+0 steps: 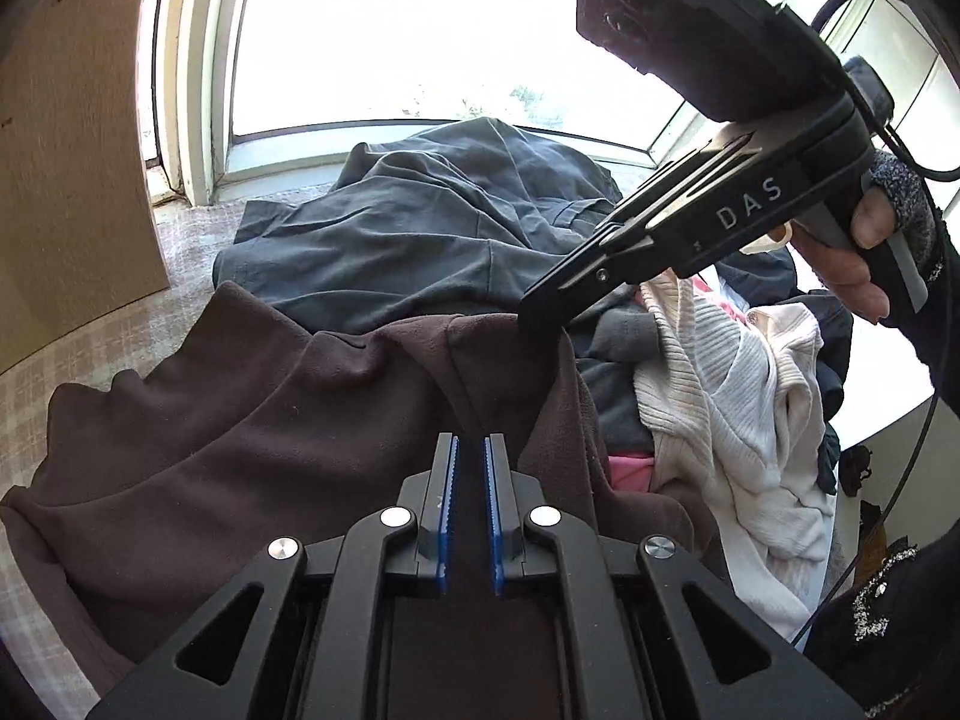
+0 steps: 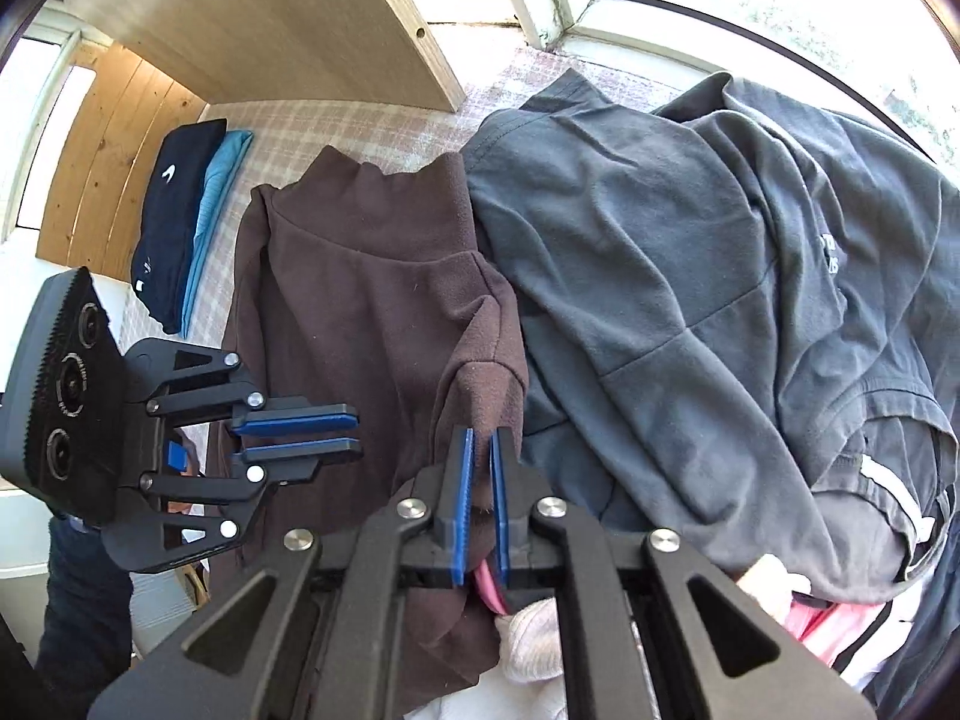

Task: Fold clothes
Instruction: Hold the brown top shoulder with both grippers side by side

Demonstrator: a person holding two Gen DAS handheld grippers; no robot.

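A brown fleece garment (image 1: pixel 240 420) (image 2: pixel 372 276) lies spread on a checked cloth surface (image 2: pixel 372 126). My left gripper (image 1: pixel 471 441) (image 2: pixel 359 433) hovers low over its near part, jaws nearly together, and a pinched ridge of brown cloth runs into its tips. My right gripper (image 2: pixel 482 433) (image 1: pixel 528 315) points straight down and is shut on a brown sleeve cuff at the garment's right edge, lifting it slightly. A person's hand (image 1: pixel 852 264) holds the right gripper's handle.
A heap of grey garments (image 1: pixel 420 228) (image 2: pixel 690 276) lies just beyond the brown one. A cream knit (image 1: pixel 738 396) and pink cloth (image 1: pixel 630 474) sit to its right. Folded navy (image 2: pixel 174 210) and light blue (image 2: pixel 216 204) clothes lie far left. A wooden board (image 2: pixel 270 18) leans by the window.
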